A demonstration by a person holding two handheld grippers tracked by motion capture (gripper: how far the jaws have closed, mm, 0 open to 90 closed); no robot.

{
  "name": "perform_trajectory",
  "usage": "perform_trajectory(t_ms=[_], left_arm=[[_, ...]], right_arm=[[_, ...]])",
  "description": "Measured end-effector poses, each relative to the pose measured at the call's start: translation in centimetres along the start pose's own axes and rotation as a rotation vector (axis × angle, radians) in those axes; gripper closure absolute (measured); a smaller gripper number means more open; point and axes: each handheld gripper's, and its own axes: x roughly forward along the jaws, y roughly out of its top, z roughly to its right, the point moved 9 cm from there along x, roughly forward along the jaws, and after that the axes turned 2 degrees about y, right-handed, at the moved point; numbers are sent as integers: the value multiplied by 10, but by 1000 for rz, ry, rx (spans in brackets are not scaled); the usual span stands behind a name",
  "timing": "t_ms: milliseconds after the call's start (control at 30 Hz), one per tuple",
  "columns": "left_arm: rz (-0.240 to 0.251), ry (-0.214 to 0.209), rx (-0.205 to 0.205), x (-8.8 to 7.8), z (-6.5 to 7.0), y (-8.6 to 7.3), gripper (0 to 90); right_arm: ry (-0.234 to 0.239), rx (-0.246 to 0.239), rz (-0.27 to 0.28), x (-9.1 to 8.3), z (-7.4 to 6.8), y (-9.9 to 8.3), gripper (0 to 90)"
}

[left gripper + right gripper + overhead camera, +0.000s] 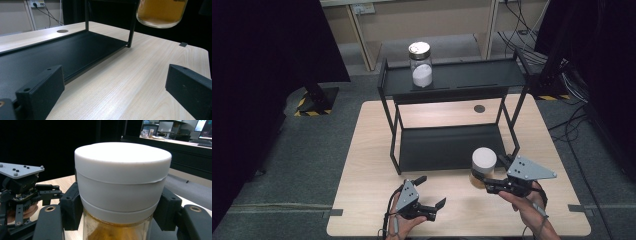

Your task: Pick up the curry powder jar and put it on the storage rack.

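Note:
A glass jar (pixel 484 164) with a white lid and amber contents is clamped between the jaws of my right gripper (pixel 485 180), just off the table in front of the black rack's right leg. In the right gripper view the black pads press on both sides of the jar (pixel 122 180) below its lid. From the left gripper view the jar's amber bottom (pixel 160 12) hangs clear of the tabletop. My left gripper (pixel 430 191) rests near the table's front edge, open, with nothing between its fingers (pixel 40 95).
A black two-tier rack (pixel 452 80) stands at the middle back of the wooden table (pixel 367 165). On its top shelf sits a metal-lidded jar of white powder (pixel 420 64). The lower shelf (pixel 50 55) is bare. Dark curtains flank the table.

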Motion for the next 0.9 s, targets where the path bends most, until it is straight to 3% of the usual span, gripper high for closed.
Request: perform_trajectory(t_ms=[467, 900], left_arm=[[-2, -3, -3, 1, 0, 0, 14], [-1, -3, -7, 0, -1, -1, 14]], right_arm=[[16, 13, 6, 6, 10, 27, 353], [30, -5, 29, 17, 17, 71, 353]])
